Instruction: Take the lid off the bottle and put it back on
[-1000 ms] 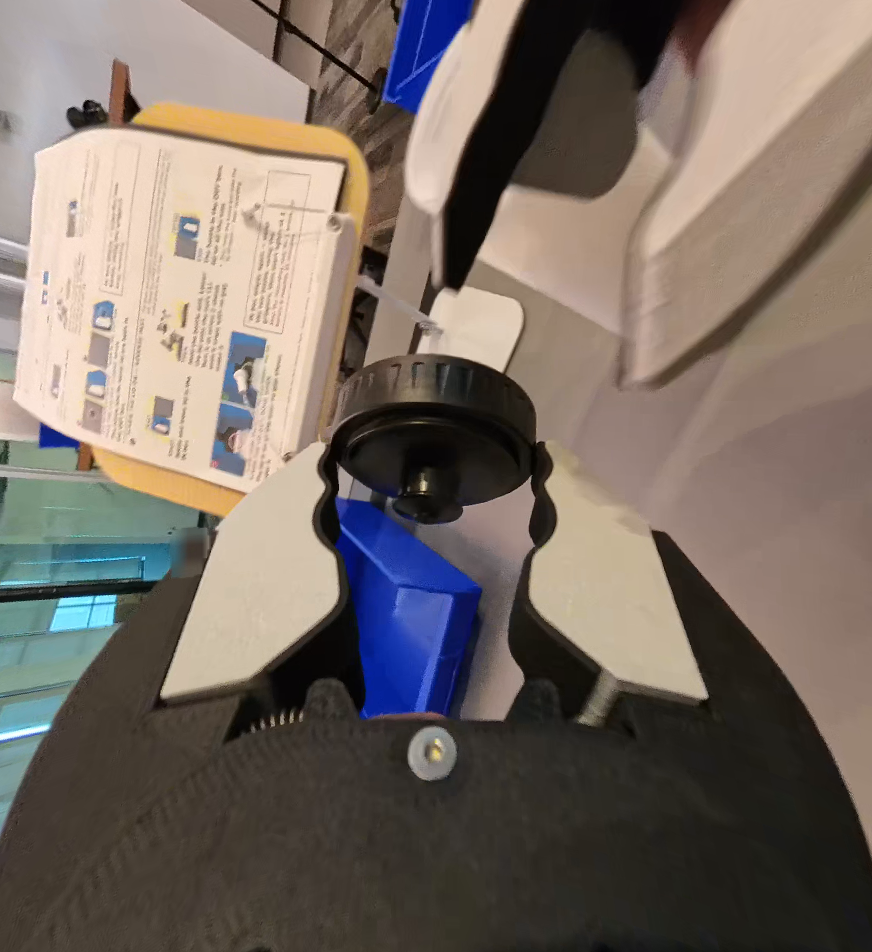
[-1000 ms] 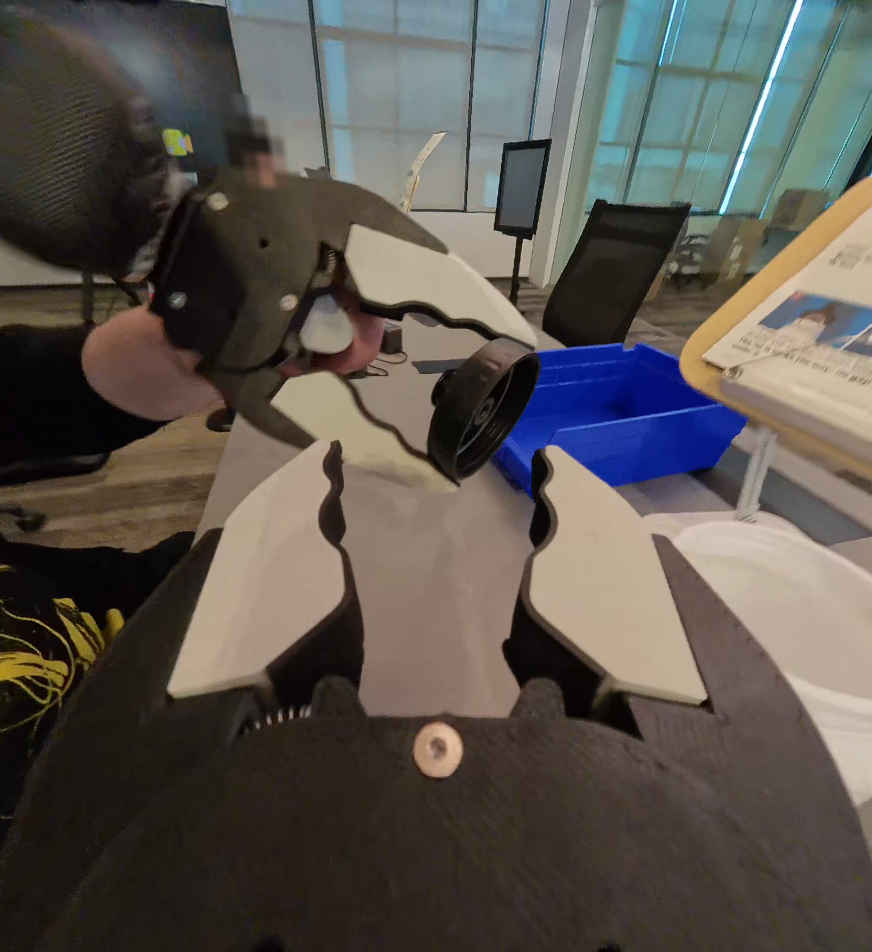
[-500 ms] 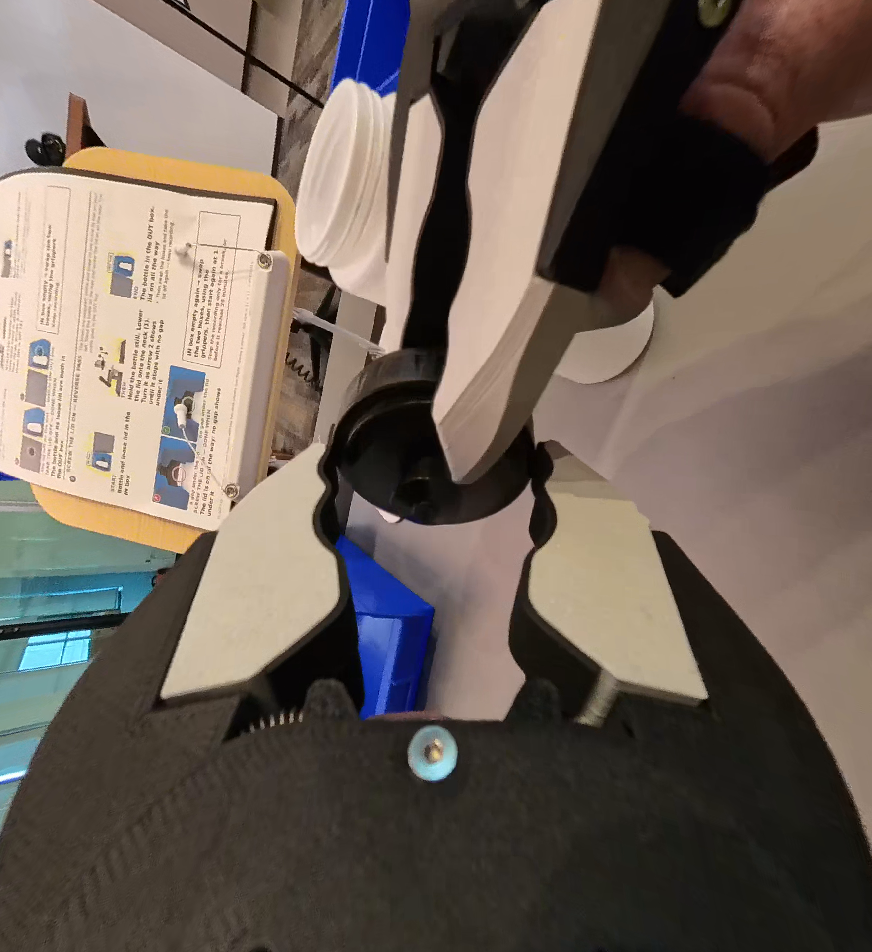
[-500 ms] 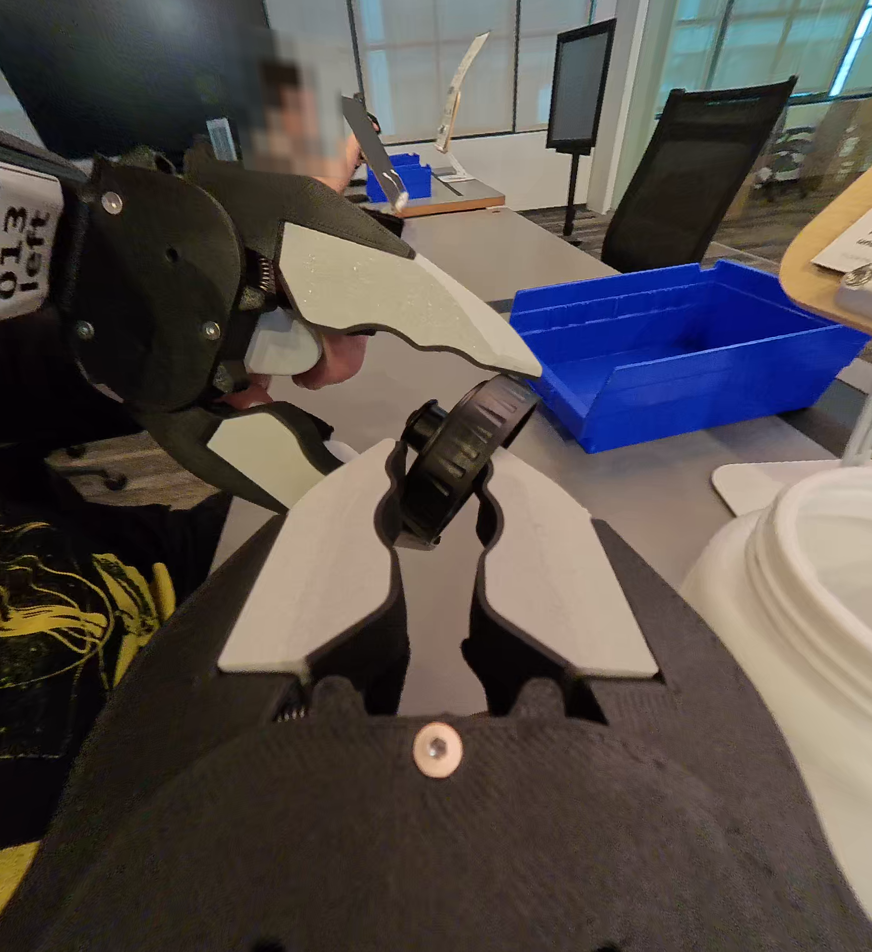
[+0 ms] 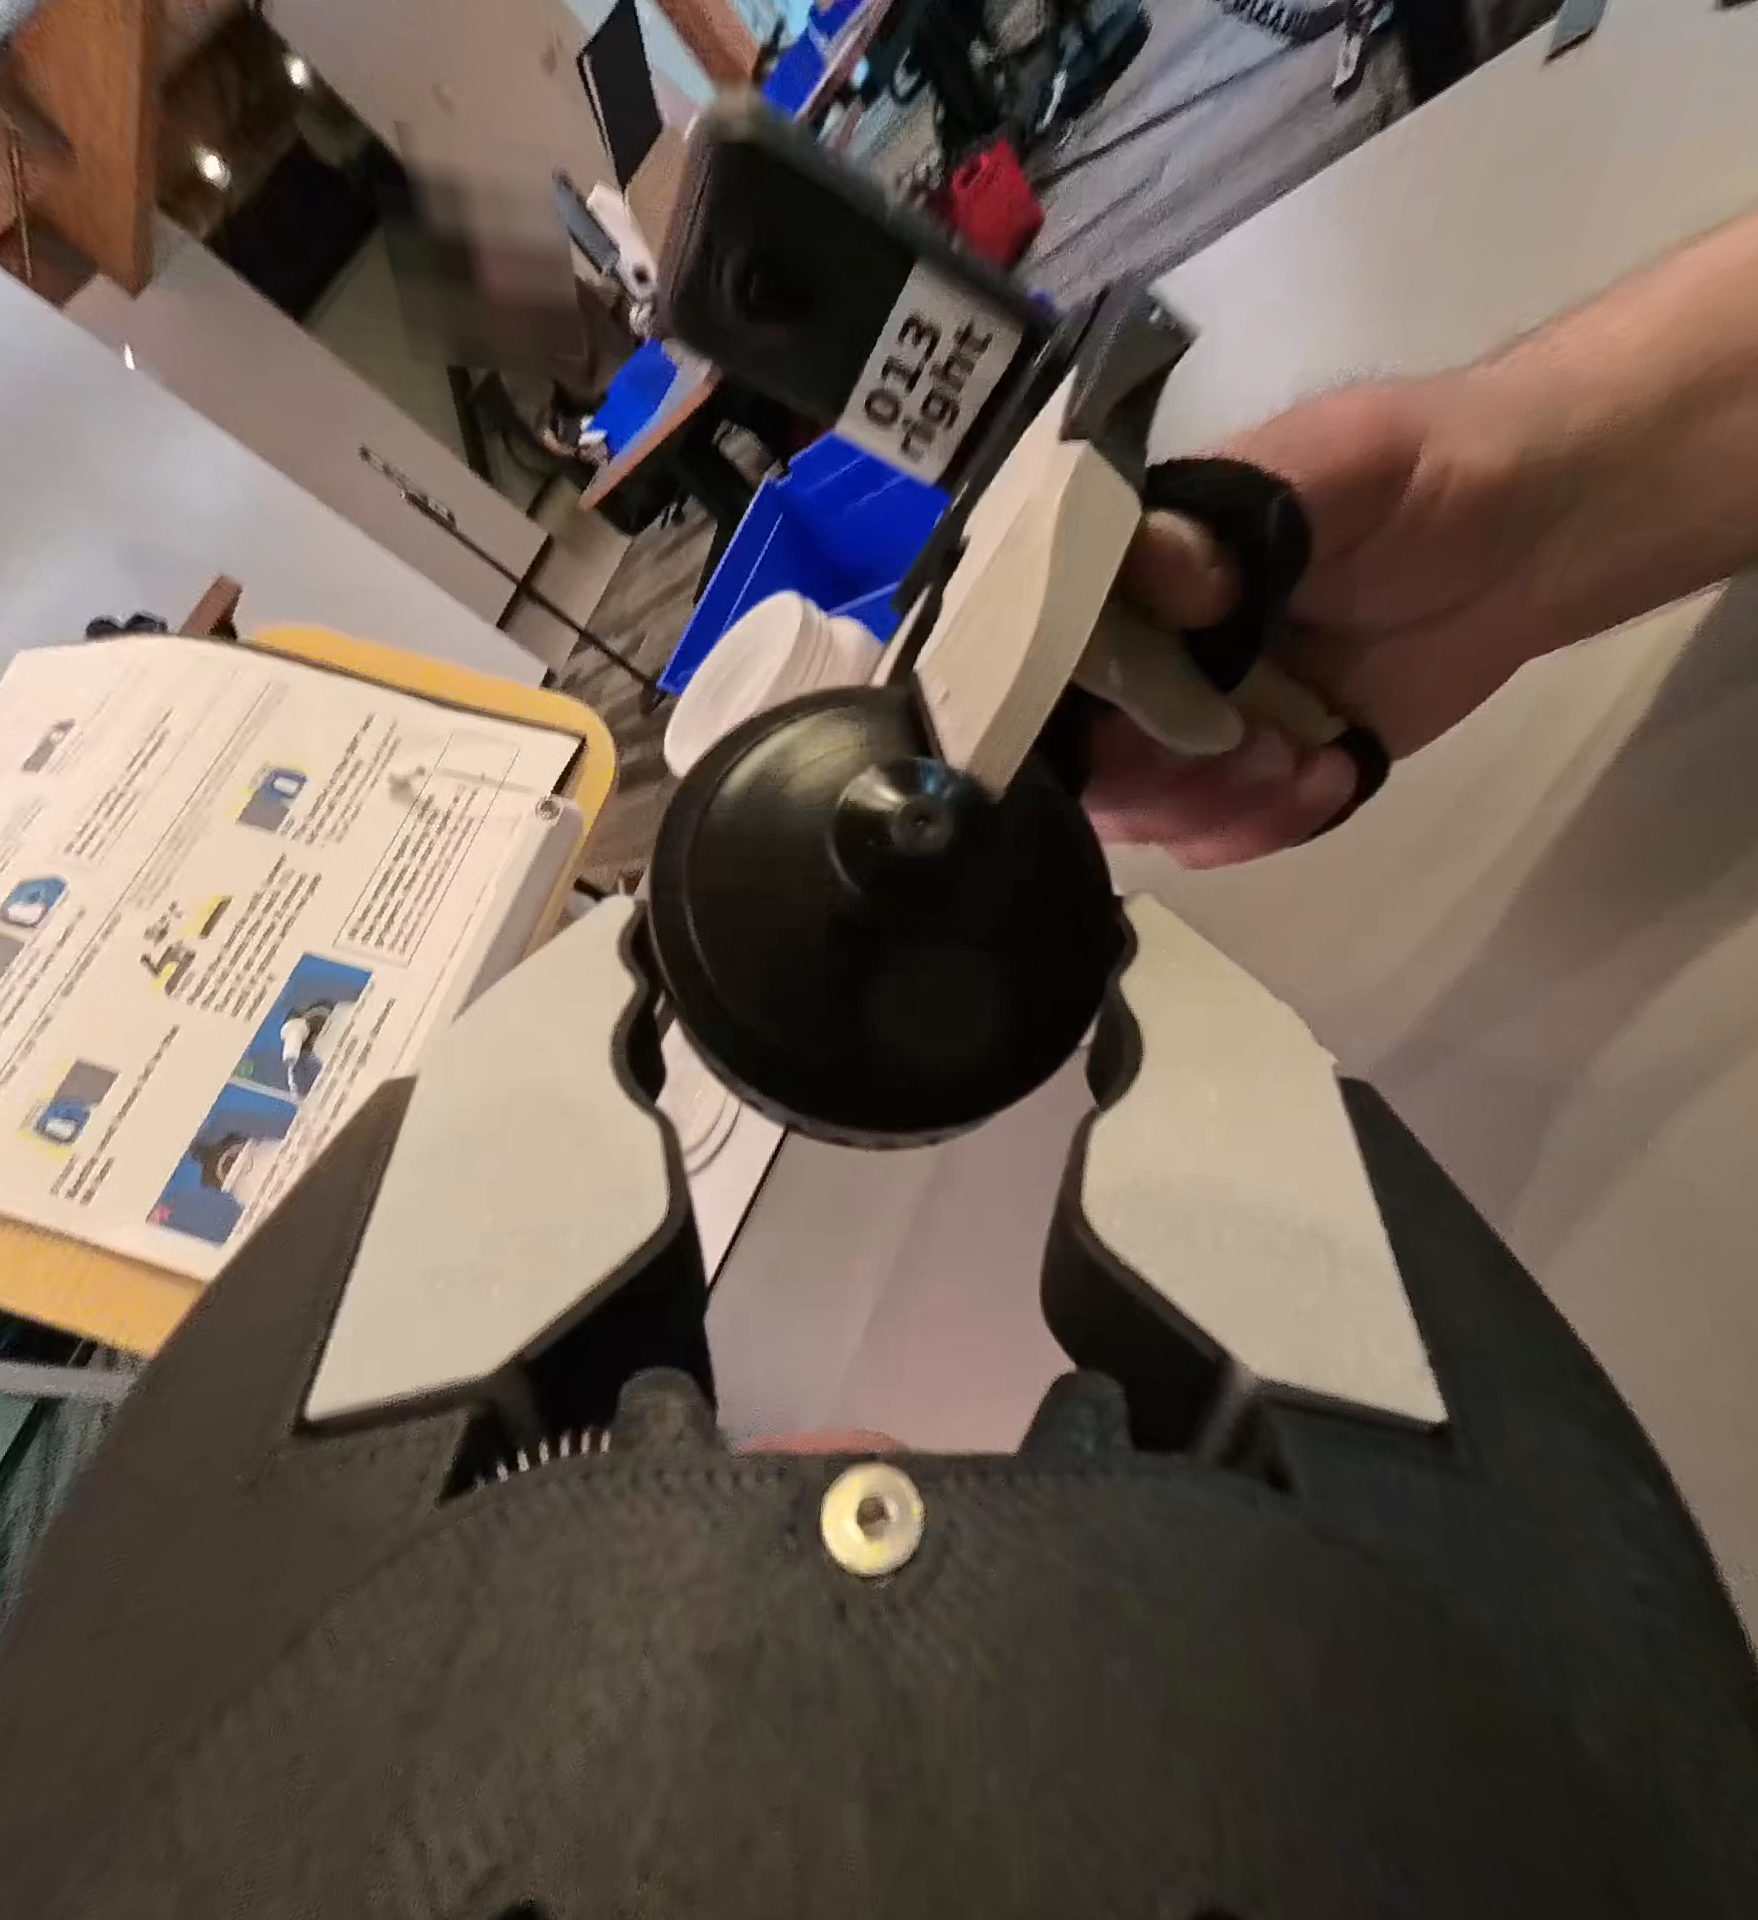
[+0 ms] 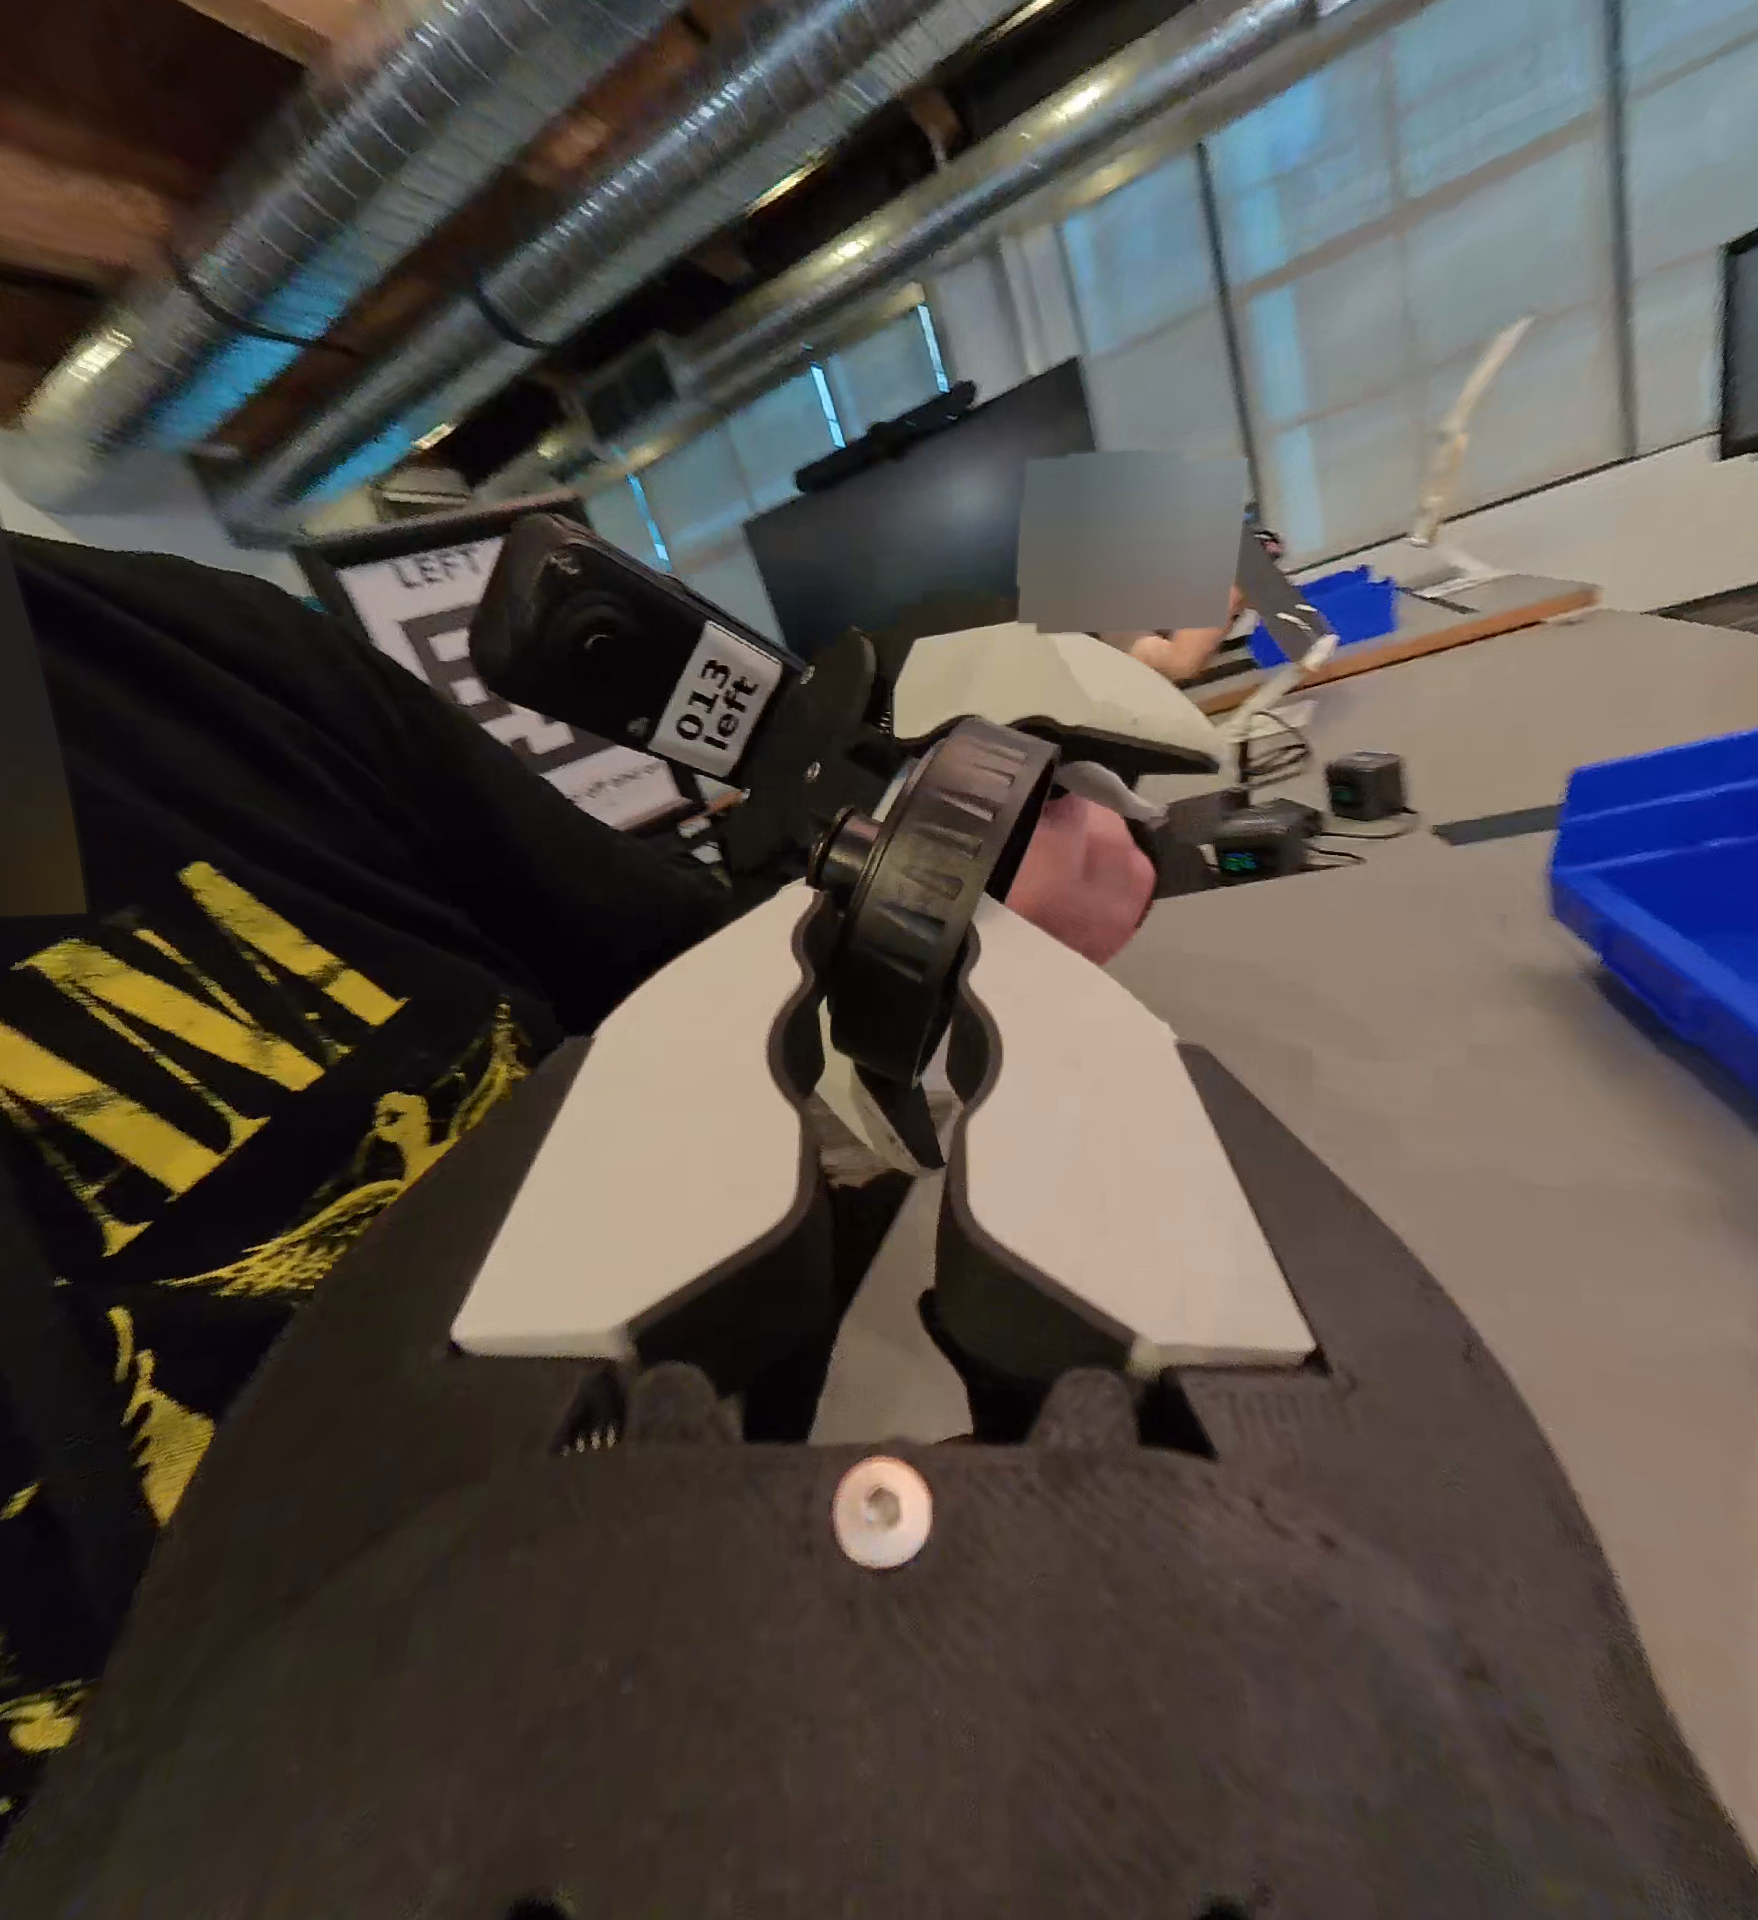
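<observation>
Grey table (image 6: 1477, 1039) lies open at mid-right, blue bin (image 6: 1706, 914) at the right edge. Right gripper (image 6: 885, 1029) clenches the black lid (image 6: 932, 883) mid-frame; left gripper (image 5: 880, 977) seemingly flanks its rim, grip unclear.

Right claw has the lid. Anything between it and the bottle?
No loose object shows between the lid and the white bottle: only grey table, with the blue bin farther back. But the left claw brackets the lid, one finger on each side, so it likely has to clear first.
</observation>
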Motion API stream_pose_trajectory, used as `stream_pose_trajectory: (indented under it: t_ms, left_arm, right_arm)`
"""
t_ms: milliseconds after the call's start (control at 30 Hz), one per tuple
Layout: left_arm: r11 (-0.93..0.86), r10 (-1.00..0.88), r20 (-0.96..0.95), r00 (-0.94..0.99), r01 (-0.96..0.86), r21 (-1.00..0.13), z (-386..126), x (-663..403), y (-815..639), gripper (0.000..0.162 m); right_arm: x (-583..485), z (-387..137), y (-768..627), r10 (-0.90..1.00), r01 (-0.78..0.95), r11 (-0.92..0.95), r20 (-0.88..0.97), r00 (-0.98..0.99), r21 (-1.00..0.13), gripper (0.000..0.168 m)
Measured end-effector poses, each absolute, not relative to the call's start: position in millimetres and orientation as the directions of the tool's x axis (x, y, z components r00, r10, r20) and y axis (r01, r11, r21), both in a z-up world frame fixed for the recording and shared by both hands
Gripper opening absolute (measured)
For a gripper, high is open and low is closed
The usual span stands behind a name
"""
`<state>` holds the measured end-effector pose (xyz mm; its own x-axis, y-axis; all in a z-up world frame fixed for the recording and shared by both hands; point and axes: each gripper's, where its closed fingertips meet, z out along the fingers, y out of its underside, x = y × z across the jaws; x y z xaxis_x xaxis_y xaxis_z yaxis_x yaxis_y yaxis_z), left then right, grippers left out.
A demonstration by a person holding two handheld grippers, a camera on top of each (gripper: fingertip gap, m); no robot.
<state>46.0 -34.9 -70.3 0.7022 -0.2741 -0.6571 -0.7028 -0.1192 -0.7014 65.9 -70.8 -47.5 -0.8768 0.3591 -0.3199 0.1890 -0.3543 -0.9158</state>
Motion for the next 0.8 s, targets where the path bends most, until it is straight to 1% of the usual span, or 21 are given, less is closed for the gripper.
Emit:
stream_pose_trajectory:
  t_ms: [100,200,400,533,800]
  left_arm:
    - [-0.084,-0.293,-0.653,0.698,-0.699,-0.710,-67.4,54.4,-34.4,0.082]
    - [-0.044,-0.289,-0.667,0.687,-0.706,-0.707,-61.0,59.9,-35.9,0.078]
    - [0.013,-0.222,-0.749,0.624,-0.766,-0.643,-49.5,66.2,-37.6,0.081]
    - [0.039,-0.207,-0.805,0.556,-0.817,-0.575,-45.4,74.0,-38.8,0.082]
    - [0.053,-0.222,-0.807,0.547,-0.820,-0.571,-40.7,80.9,-41.5,0.082]
  right_arm:
    - [74.0,-42.4,-72.6,0.259,0.214,-0.391,-0.330,-0.908,-0.895,0.018]
    - [79.3,-37.9,-70.0,0.172,0.257,-0.422,-0.356,-0.919,-0.869,0.018]
    - [84.0,-33.0,-70.9,0.094,0.298,-0.460,-0.379,-0.921,-0.836,0.017]
    - [88.2,-31.3,-74.7,0.041,0.331,-0.457,-0.392,-0.919,-0.825,0.018]
    - [94.0,-27.4,-77.0,-0.008,0.350,-0.453,-0.389,-0.921,-0.820,0.017]
